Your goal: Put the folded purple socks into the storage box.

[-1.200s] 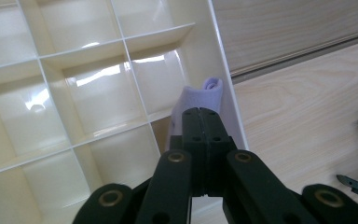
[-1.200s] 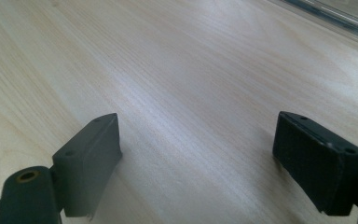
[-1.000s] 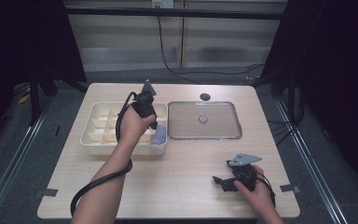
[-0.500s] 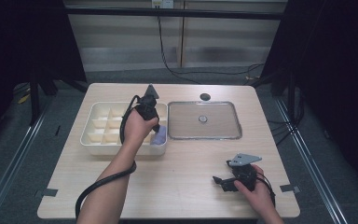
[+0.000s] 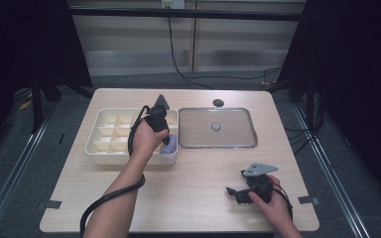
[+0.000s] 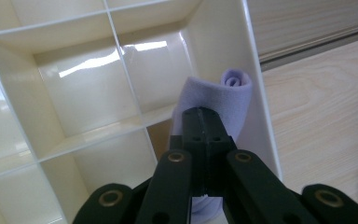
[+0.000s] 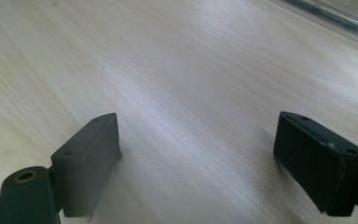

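A rolled purple cloth (image 6: 223, 98) stands in the near right corner compartment of a cream divided tray (image 6: 214, 37). My left gripper (image 6: 204, 114) is shut, jaws pressed together, and its tip lies right over the cloth; nothing shows between the jaws. In the high view the left gripper (image 5: 166, 140) points down into that corner of the tray (image 5: 106, 148), with the cloth (image 5: 170, 148) peeking out beside the hand. My right gripper (image 5: 230, 192) rests on the table at the near right, and in its own view the right gripper (image 7: 198, 128) stands open over bare wood.
A shallow metal tray (image 5: 217, 145) lies to the right of the cream tray, with a small round piece (image 5: 216, 126) in it. A dark round spot (image 5: 218, 102) sits on the wooden table (image 5: 188, 188) behind it. A cable trails from the left gripper past the forearm.
The left hand has shifted slightly toward the tray's near right corner. The right hand and gripper have not moved.
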The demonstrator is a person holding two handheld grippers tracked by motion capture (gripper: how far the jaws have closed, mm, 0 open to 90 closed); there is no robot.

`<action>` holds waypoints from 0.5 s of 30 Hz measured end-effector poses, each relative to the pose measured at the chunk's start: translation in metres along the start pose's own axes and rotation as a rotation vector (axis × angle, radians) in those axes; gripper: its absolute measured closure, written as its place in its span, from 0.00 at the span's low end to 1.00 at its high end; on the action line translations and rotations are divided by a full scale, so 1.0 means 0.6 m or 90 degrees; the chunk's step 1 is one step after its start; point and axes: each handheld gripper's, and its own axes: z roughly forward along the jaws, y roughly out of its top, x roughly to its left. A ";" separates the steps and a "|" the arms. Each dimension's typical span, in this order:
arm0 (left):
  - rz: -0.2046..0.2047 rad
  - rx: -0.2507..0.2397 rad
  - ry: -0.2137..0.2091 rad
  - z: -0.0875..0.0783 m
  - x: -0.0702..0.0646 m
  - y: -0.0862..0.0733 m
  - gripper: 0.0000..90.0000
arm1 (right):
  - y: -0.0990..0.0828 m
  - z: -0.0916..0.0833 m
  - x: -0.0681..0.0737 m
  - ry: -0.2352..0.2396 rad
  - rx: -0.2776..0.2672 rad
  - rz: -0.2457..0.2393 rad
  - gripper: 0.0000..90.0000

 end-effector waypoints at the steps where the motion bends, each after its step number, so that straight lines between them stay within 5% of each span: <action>1: -0.001 -0.002 0.001 0.001 0.000 -0.001 1.00 | 0.000 0.001 0.000 0.000 -0.001 -0.003 0.15; 15: 0.006 0.017 -0.004 0.022 -0.003 -0.014 1.00 | 0.001 0.001 0.000 -0.001 0.000 -0.003 0.15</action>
